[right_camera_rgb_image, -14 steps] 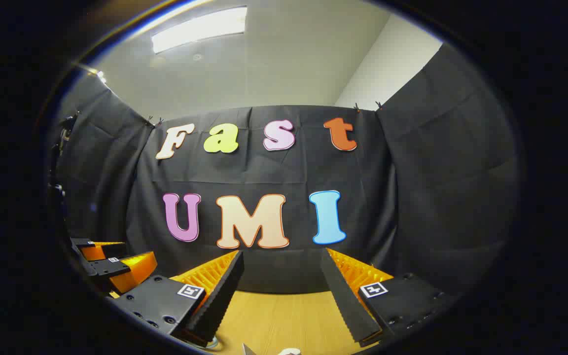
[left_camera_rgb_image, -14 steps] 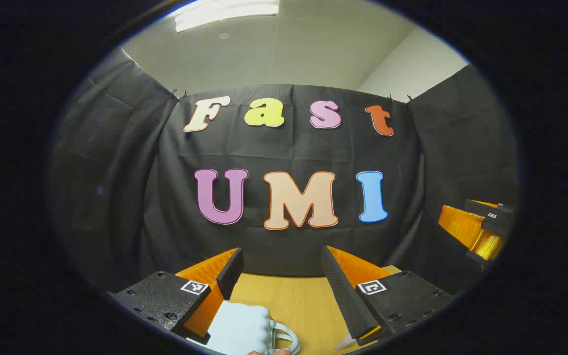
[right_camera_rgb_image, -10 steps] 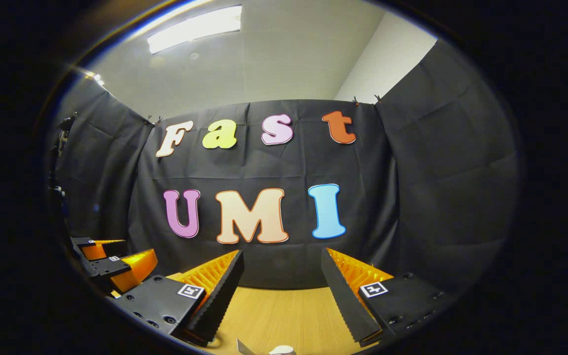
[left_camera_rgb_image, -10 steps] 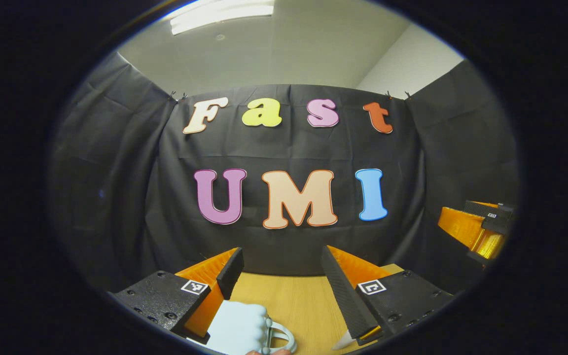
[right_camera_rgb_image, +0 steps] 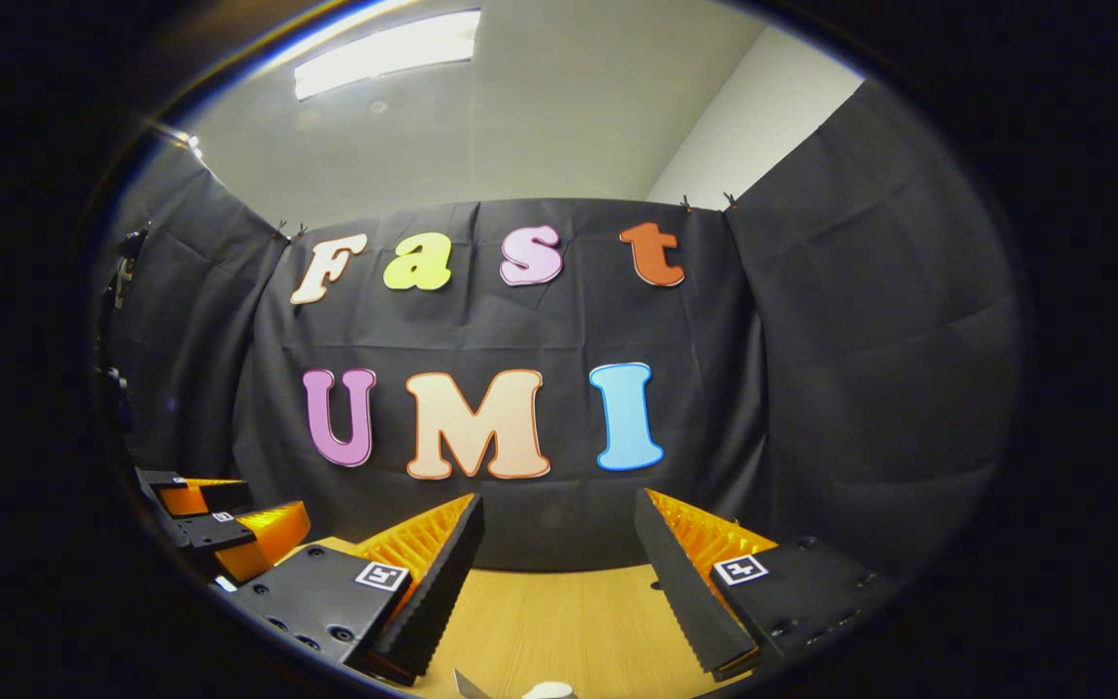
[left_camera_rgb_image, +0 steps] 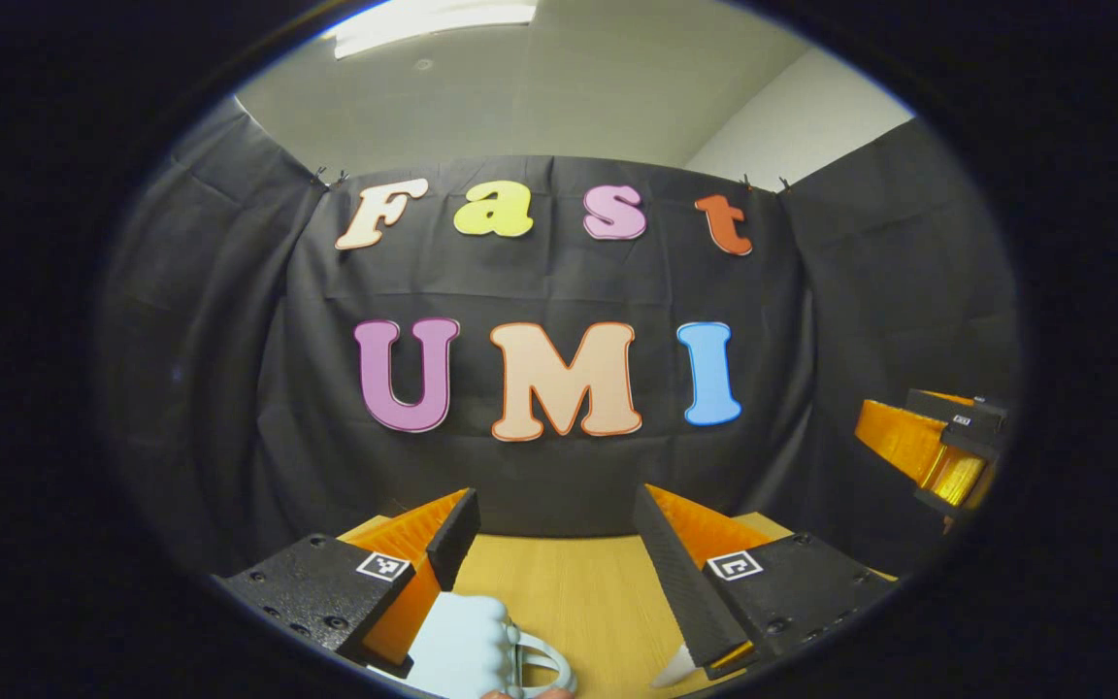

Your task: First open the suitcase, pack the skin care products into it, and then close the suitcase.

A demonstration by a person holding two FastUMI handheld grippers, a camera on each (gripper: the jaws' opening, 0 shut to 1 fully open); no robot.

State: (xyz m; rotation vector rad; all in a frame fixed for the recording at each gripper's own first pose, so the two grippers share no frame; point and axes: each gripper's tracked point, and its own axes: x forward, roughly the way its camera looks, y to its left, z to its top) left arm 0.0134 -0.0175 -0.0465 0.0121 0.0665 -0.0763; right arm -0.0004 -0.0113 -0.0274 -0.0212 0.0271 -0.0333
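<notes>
While both tools are held level and aimed at the black cloth back wall (left_camera_rgb_image: pixel 559 282), the left gripper (left_camera_rgb_image: pixel 559 544) sits at the bottom of the left gripper view with its two fingers spread wide and nothing between them. Below the gap lies the light wooden tabletop (left_camera_rgb_image: pixel 578 602). At the lower left of that view, just under the left finger, a pale blue, ridged, hard-shelled suitcase (left_camera_rgb_image: pixel 462 650) pokes into the frame, with a light looped handle on its right side; whether it is open or closed cannot be told from the small part showing. A small white pointed object (left_camera_rgb_image: pixel 675 668) peeks out under the right finger at the bottom edge; what it is stays unclear. At the right edge of the same view, mid-height, the right gripper (left_camera_rgb_image: pixel 937 451) shows from the side.

Along the bottom of the right gripper view, the right gripper (right_camera_rgb_image: pixel 559 553) also has its fingers spread apart and empty over the wooden tabletop (right_camera_rgb_image: pixel 559 621). A small white rounded thing (right_camera_rgb_image: pixel 547 691) sits at the very bottom edge, too cut off to identify. At the lower left of this view the left gripper (right_camera_rgb_image: pixel 219 519) appears. A ceiling light panel (right_camera_rgb_image: pixel 384 53) glows at the upper left.
</notes>
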